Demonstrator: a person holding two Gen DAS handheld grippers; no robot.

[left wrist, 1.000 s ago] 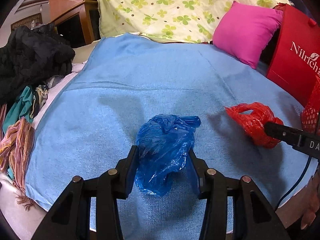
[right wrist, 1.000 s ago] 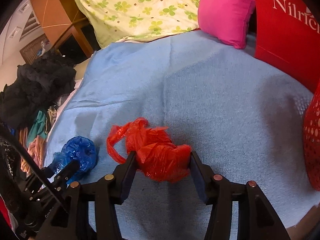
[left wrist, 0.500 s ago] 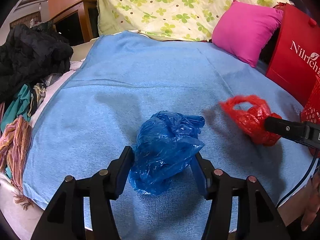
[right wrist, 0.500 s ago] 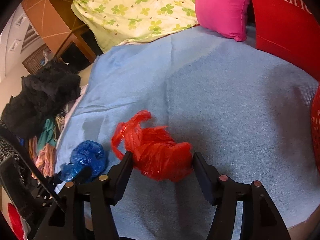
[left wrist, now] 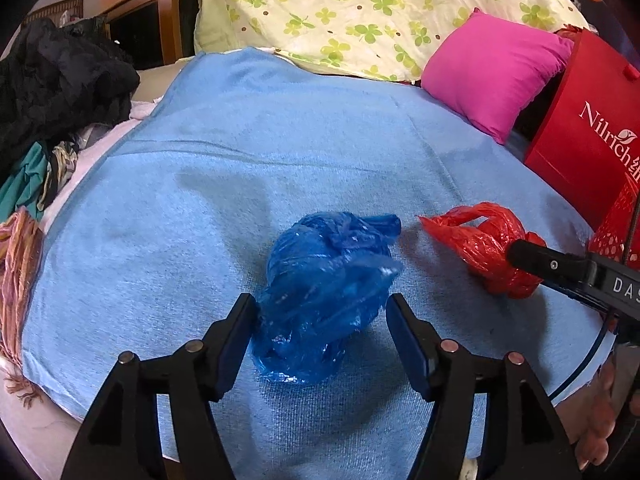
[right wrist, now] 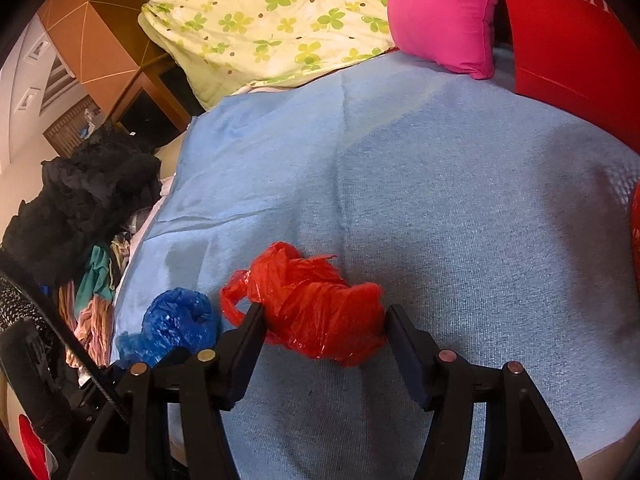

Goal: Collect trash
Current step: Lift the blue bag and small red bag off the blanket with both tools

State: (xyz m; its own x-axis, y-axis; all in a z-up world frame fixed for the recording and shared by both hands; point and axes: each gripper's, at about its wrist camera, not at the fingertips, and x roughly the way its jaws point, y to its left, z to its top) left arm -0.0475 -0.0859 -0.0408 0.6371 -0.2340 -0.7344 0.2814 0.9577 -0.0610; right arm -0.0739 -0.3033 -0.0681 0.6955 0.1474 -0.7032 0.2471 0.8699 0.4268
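While both crumpled bags lie loose on the blue cloth (left wrist: 248, 152), nothing is secured: the left gripper (left wrist: 320, 322) has just been opening and now stands spread around the blue plastic bag (left wrist: 326, 276), near the cloth's front edge, its right pad clear of the film. The right gripper (right wrist: 324, 332) is spread too — the red plastic bag (right wrist: 320, 308), just right of the blue one, sits between its pads unpinched. Closing high would catch only slippery film — either bag could slide out or snag the cloth.
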